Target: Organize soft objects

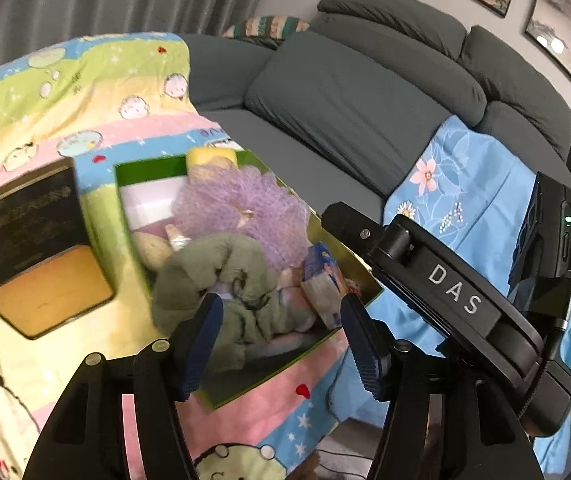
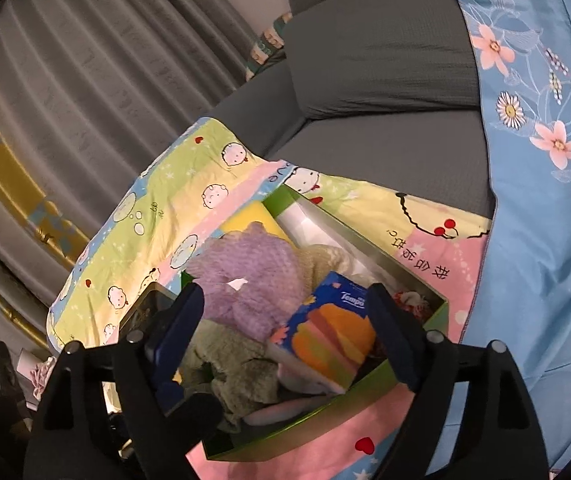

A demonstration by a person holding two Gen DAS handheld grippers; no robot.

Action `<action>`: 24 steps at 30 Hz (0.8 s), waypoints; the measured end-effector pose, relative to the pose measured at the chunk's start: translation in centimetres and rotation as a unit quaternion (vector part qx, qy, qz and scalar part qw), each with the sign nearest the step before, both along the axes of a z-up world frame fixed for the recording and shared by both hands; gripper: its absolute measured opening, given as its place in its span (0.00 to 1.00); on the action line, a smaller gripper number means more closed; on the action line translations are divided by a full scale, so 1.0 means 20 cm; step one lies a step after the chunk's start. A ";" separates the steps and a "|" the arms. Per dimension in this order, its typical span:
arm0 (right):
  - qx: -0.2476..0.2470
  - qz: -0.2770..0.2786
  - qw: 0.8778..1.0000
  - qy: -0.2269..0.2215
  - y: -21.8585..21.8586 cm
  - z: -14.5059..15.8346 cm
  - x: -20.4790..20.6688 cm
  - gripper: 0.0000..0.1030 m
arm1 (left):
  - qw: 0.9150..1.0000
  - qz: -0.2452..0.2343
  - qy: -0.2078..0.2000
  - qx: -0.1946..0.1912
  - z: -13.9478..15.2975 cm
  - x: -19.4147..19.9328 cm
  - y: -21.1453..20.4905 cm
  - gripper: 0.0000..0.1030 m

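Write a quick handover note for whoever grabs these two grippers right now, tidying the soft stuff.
Left gripper: open, empty, over the near end of the green box.
Right gripper: open, empty, above the same box.
In the box: purple mesh bath pouf, green cloth, Tempo tissue pack, yellow sponge.
Black tin sits beside the box on the cartoon blanket.
Left: possibly neaten the green cloth; no loose soft items clearly visible outside.

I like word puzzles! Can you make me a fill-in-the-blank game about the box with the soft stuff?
1. The fluffy mesh puff in the box is colored ____.
2. The sofa behind the box is colored ____.
3. Both grippers' jaws are ____.
4. The green towel lies ____ the box.

Missing words: purple; gray; open; inside
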State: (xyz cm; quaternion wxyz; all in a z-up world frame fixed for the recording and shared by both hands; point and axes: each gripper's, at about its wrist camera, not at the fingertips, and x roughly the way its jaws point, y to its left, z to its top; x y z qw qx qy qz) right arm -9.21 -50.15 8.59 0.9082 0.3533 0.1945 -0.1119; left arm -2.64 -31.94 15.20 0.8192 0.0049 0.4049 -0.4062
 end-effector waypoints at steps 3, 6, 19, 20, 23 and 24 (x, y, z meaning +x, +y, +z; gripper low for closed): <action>-0.009 -0.003 1.000 -0.003 0.02 0.02 -0.02 0.86 | 1.000 0.012 -0.018 0.001 0.03 -0.02 0.06 0.75; -0.023 -0.007 1.000 -0.008 0.05 0.05 -0.06 0.90 | 0.999 0.020 -0.035 -0.008 0.07 -0.05 0.13 0.79; -0.103 -0.022 0.994 -0.006 0.21 0.20 -0.20 0.99 | 0.993 0.088 -0.073 -0.034 0.21 -0.10 0.40 0.79; -0.108 -0.024 0.994 -0.005 0.22 0.21 -0.21 0.99 | 0.992 0.094 -0.075 -0.031 0.22 -0.10 0.42 0.79; -0.113 -0.026 0.993 -0.004 0.24 0.23 -0.25 0.99 | 0.991 0.103 -0.075 -0.033 0.22 -0.11 0.47 0.79; -0.111 -0.027 0.993 -0.002 0.25 0.24 -0.26 0.99 | 0.991 0.105 -0.074 -0.033 0.22 -0.11 0.48 0.79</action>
